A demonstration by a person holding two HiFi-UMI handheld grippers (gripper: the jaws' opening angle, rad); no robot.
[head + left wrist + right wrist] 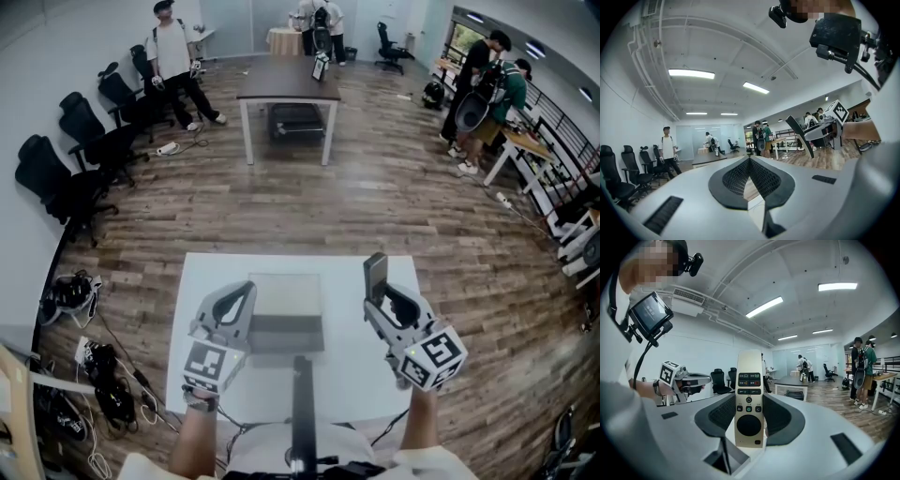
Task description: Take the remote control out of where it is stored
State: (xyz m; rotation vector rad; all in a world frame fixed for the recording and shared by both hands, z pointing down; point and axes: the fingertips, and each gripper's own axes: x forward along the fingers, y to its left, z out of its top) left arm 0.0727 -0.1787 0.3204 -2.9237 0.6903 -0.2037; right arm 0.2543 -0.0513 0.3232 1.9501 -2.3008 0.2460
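Above the table (pixel 202 309), head view: right tool (pixel 379 300) holds the remote control (pixel 375 270) upright, at 2 o'clock from the grey box (pixel 286 305). Left gripper view: left tool (pixel 749 163) closed, empty. Right gripper view: jaws clamp the remote control, so removal looks done.

Bright, even indoor light. Ceiling light strips (pixel 691 73) glow above the left claw (pixel 749 160), more above the right claw (pixel 749 401). Pale glare on wood floor (pixel 375 183) beyond both claws. Remote control (pixel 748 376) clamped in right claw is sharp. Claw bodies nearest lens soft. Heavy fisheye, black corners in gripper views. Shadows faint.
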